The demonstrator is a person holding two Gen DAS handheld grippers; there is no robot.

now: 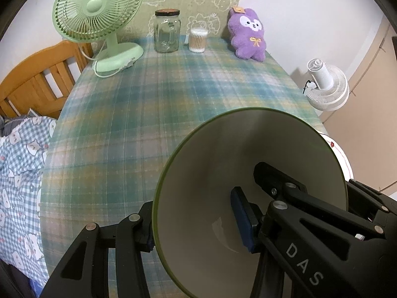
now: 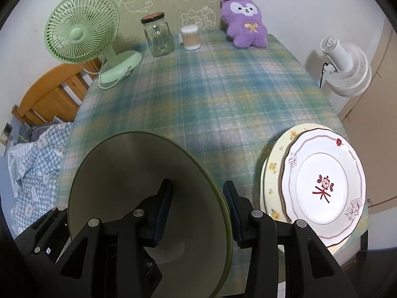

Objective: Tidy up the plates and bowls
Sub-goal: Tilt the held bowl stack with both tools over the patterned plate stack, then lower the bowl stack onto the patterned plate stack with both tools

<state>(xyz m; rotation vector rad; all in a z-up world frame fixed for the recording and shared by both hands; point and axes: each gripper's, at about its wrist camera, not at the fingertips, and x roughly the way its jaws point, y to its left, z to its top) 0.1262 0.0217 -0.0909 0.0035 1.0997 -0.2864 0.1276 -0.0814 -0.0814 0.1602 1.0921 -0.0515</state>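
glossy ceramic bowl, matt woven plaid tablecloth, clear glass jar.

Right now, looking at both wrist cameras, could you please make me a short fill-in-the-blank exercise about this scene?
1. Both grippers, left gripper and right gripper, hold the rim of one green-edged ____.
2. The white plate with red flowers lies on a ____ plate.
3. The plush toy is ____ in colour.
4. The glass jar stands between the green fan and a tub of cotton ____.

Missing words: bowl; yellow; purple; swabs
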